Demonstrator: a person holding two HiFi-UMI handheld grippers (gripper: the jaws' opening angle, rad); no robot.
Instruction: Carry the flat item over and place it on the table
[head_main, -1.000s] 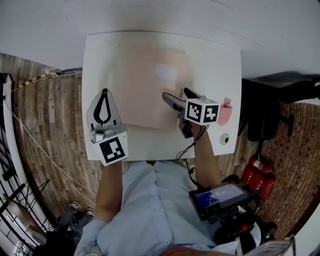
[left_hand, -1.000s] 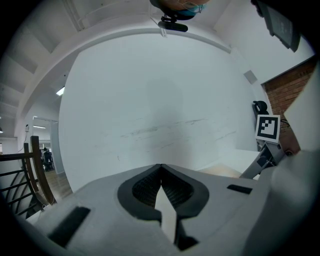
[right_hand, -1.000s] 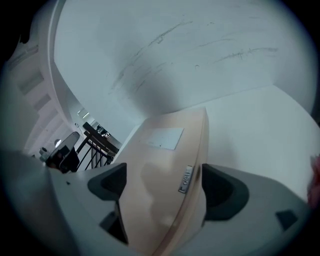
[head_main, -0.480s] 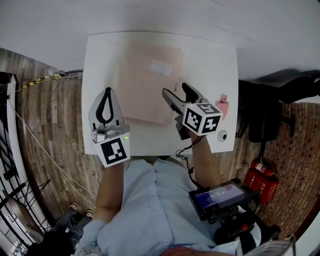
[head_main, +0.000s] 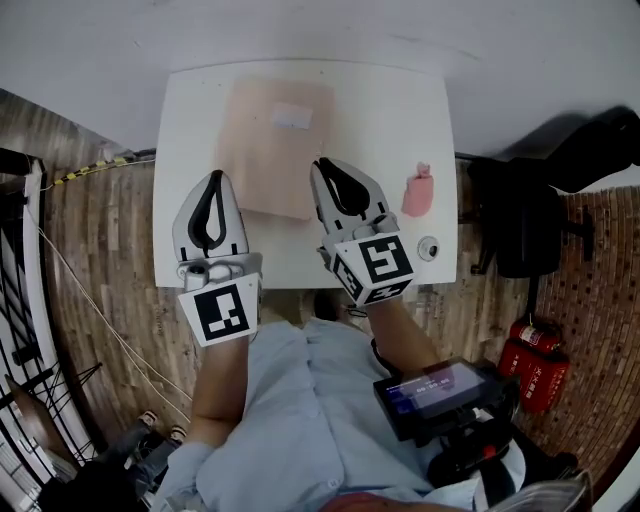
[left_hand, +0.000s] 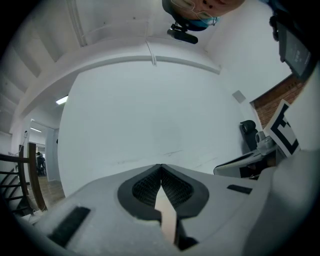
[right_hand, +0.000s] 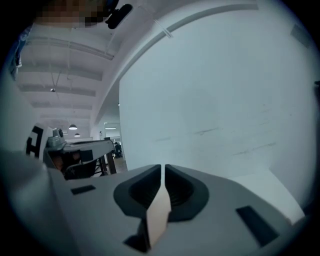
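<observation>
Fingers (left_hand: 145, 187) of my left gripper (head_main: 212, 182) are pressed together at the tips, above the near left part of the white square counter (head_main: 400, 110). On my right gripper (head_main: 322, 168) the fingers (right_hand: 137, 192) are closing, down to a thin slit, above the counter's near middle. A pale strip (left_hand: 167, 220) shows in the hollow behind each pair of tips; what it is I cannot tell. The pale pink flat rectangular sheet (head_main: 265, 160) with a white label (head_main: 292, 116) lies flat on the counter, toward its far edge.
</observation>
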